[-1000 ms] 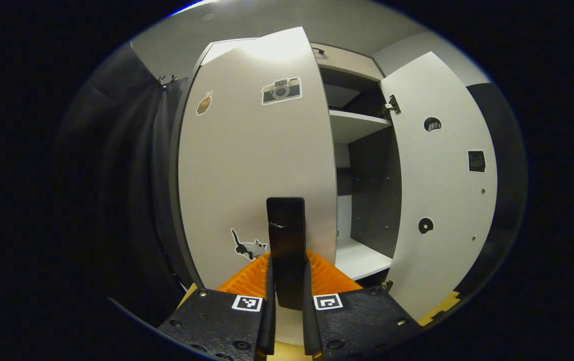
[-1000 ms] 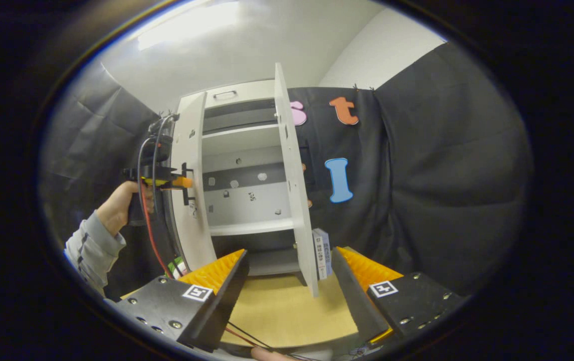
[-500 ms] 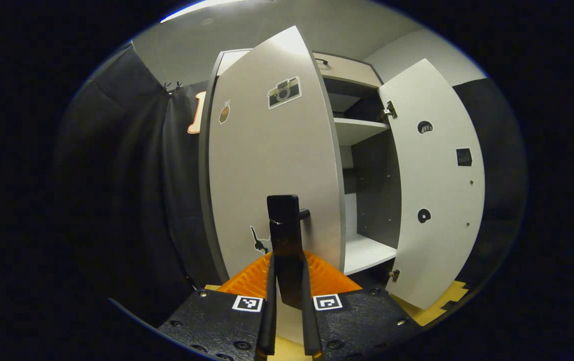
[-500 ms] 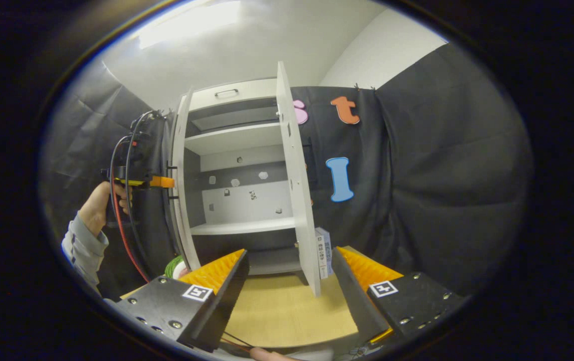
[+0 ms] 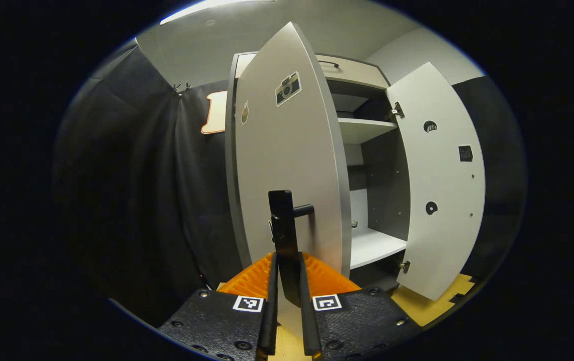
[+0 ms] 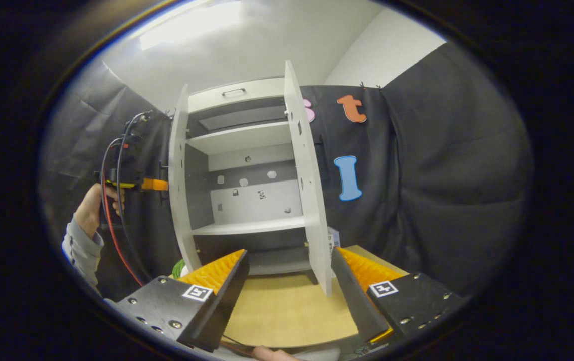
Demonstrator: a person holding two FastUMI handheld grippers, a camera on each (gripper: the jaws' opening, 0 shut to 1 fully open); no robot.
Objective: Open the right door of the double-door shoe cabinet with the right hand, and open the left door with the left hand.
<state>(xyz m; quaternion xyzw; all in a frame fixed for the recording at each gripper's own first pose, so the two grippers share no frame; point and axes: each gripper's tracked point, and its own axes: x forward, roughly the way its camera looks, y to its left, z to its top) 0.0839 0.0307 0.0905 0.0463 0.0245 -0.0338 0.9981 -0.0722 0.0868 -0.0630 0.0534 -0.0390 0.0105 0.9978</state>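
The left gripper (image 5: pixel 287 281) is gripping the black handle (image 5: pixel 284 235) of the left door (image 5: pixel 287 165), fingers clamped on it. The right gripper (image 6: pixel 287 281) is hanging wide apart, holding nothing, before the right door (image 6: pixel 312 185).

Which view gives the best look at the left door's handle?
The left gripper view: the handle stands close and centred, clamped in the left claw. The right gripper view shows the left door edge-on, the handle a small dark projection.
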